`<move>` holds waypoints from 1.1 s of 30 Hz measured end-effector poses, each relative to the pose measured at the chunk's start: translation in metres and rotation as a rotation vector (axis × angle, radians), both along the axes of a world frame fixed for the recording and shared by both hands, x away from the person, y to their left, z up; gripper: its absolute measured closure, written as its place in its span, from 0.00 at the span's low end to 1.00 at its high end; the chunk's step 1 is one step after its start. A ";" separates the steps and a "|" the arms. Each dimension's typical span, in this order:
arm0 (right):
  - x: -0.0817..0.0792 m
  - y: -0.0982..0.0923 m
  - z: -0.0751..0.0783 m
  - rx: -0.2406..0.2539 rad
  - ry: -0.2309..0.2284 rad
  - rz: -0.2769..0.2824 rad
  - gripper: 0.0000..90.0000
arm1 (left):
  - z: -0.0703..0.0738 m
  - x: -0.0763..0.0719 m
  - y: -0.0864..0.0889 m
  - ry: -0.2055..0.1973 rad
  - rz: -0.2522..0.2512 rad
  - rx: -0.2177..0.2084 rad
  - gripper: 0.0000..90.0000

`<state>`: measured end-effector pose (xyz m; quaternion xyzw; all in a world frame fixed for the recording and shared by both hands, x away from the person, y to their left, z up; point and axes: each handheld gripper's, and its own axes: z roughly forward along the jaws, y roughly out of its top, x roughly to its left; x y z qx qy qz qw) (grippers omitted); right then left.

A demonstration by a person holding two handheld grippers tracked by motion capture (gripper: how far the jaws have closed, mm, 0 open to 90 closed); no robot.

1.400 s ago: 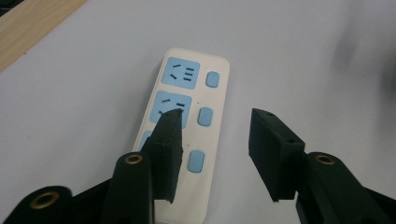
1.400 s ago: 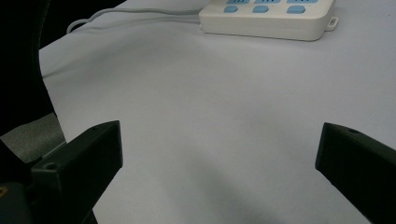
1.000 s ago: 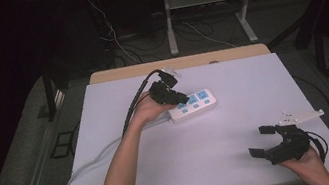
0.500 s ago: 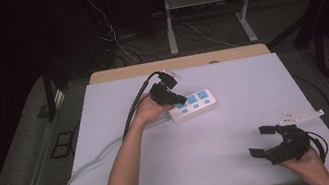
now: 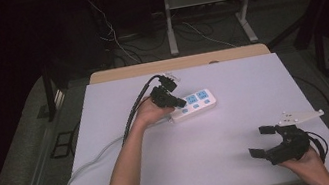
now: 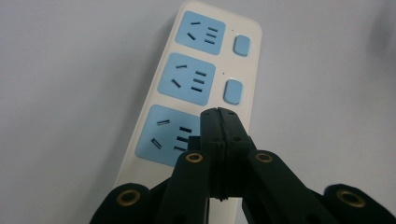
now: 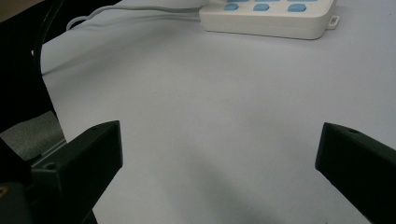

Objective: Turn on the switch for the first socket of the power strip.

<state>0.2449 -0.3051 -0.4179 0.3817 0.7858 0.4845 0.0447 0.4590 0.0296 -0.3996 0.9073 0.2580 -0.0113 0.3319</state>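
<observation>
Two grippers in play: your left gripper, jaws pressed flat together with nothing between them, hovers tip-down over the nearest blue switch of the white power strip, which lies flat at mid-table towards the far edge. The step looks like pressing that switch, so push straight down, square on the button. Your right gripper rests wide open and empty, near the table's right front corner.
</observation>
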 end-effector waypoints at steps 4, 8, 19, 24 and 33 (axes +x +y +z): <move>0.000 0.000 0.000 0.001 0.001 -0.001 0.00 | -0.002 -0.002 -0.004 0.004 -0.012 0.008 0.99; 0.000 0.000 0.000 0.000 0.000 0.001 0.00 | -0.004 -0.002 -0.007 0.008 -0.015 0.012 0.99; 0.000 0.001 0.000 -0.001 -0.001 0.005 0.00 | -0.010 -0.004 0.001 0.025 0.025 -0.018 0.99; 0.000 0.002 0.000 0.001 -0.005 0.005 0.00 | -0.010 -0.005 0.000 0.016 0.018 -0.007 0.99; 0.000 0.001 0.001 0.010 -0.002 0.002 0.00 | -0.014 -0.002 0.005 0.051 0.026 -0.043 0.99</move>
